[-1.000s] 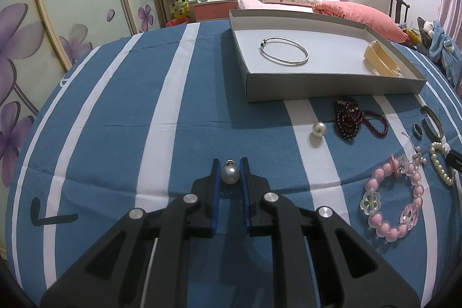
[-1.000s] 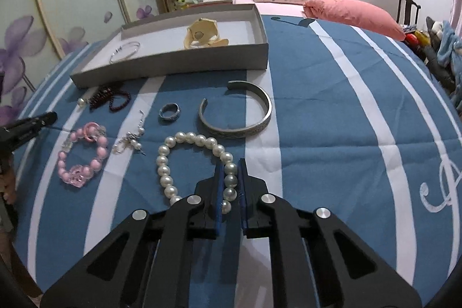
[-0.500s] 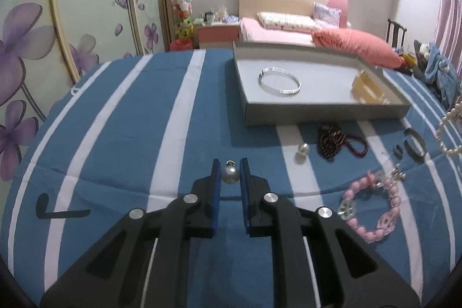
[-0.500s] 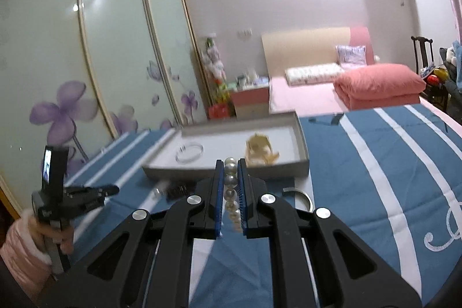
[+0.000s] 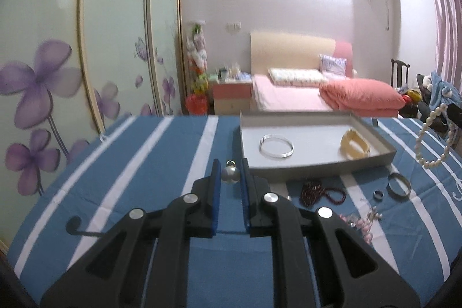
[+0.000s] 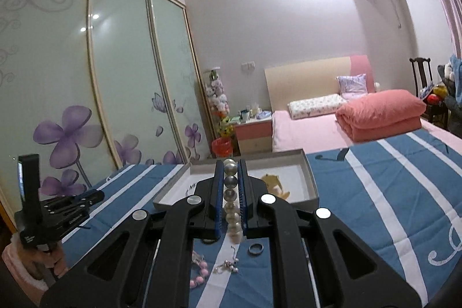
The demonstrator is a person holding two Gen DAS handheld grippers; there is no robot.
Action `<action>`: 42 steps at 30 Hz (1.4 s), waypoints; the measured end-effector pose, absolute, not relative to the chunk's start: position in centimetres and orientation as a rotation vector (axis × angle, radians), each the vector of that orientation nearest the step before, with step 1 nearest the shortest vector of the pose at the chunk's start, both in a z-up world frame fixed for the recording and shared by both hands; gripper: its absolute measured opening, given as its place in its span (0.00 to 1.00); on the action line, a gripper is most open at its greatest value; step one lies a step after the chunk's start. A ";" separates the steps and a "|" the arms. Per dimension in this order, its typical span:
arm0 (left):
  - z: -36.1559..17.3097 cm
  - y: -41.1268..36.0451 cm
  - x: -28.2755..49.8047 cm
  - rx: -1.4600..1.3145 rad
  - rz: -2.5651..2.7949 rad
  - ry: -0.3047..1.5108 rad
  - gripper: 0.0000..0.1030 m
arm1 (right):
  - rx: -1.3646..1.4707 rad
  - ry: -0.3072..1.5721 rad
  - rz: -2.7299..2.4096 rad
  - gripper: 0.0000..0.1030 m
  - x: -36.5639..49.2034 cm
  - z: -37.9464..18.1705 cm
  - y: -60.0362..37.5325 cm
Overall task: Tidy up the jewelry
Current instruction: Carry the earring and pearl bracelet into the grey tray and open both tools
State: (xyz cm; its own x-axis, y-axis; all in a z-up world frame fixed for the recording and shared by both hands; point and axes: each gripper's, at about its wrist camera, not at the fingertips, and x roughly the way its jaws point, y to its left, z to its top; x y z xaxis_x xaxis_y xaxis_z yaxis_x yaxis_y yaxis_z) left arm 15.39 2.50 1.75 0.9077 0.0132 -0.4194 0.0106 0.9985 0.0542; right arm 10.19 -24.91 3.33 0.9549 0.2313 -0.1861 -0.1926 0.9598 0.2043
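Note:
My left gripper (image 5: 229,173) is shut on a single pearl pendant (image 5: 230,173) and holds it above the striped cloth, just left of the grey tray (image 5: 317,165). The tray holds a silver bangle (image 5: 275,145) and a cream hair clip (image 5: 354,144). My right gripper (image 6: 230,173) is shut on a white pearl bracelet (image 6: 232,201), lifted clear of the cloth in front of the tray (image 6: 310,181). The bracelet also shows hanging at the right edge of the left wrist view (image 5: 430,140).
On the blue striped cloth lie a dark red bead bracelet (image 5: 317,192), a dark ring (image 5: 378,194), a silver cuff (image 5: 399,183) and a pink bead bracelet (image 5: 361,225). The ring (image 6: 256,248) and an earring (image 6: 228,267) show under my right gripper. A bed stands behind.
Both grippers have risen and tilted up. The right one has lifted the pearl bracelet off the cloth. The left one still holds the pearl pendant.

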 end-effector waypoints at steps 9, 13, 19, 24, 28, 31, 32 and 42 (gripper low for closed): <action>2.9 0.4 14.4 0.086 0.021 0.346 0.13 | 0.144 0.137 0.192 0.10 10.0 3.6 -24.3; 2.6 -0.3 14.5 0.097 0.024 0.341 0.13 | 0.133 0.113 0.175 0.10 9.8 3.6 -24.1; 2.4 -1.0 14.6 0.104 0.032 0.329 0.13 | 0.099 0.073 0.140 0.10 9.4 3.6 -23.5; 2.3 -1.5 14.9 0.108 0.041 0.324 0.13 | 0.082 0.054 0.117 0.10 9.5 3.6 -23.3; 2.4 -1.9 15.0 0.121 0.049 0.309 0.13 | 0.073 0.043 0.100 0.10 9.6 3.7 -23.1; 2.5 -2.3 15.0 0.128 0.048 0.303 0.13 | 0.069 0.040 0.093 0.10 9.6 3.7 -22.9; 2.5 -2.5 15.1 0.130 0.046 0.302 0.13 | 0.067 0.039 0.091 0.10 9.6 3.7 -22.9; 2.9 -3.0 16.2 0.126 0.031 0.299 0.13 | 0.054 0.029 0.084 0.10 10.3 4.1 -22.4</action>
State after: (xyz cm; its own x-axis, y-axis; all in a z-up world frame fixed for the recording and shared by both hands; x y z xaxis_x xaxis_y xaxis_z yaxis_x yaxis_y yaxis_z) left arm 16.23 -3.04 2.91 0.9551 0.0494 -0.2920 -0.0119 0.9916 0.1288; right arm 10.27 -22.39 4.10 0.9961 0.0843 -0.0268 -0.0827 0.9951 0.0548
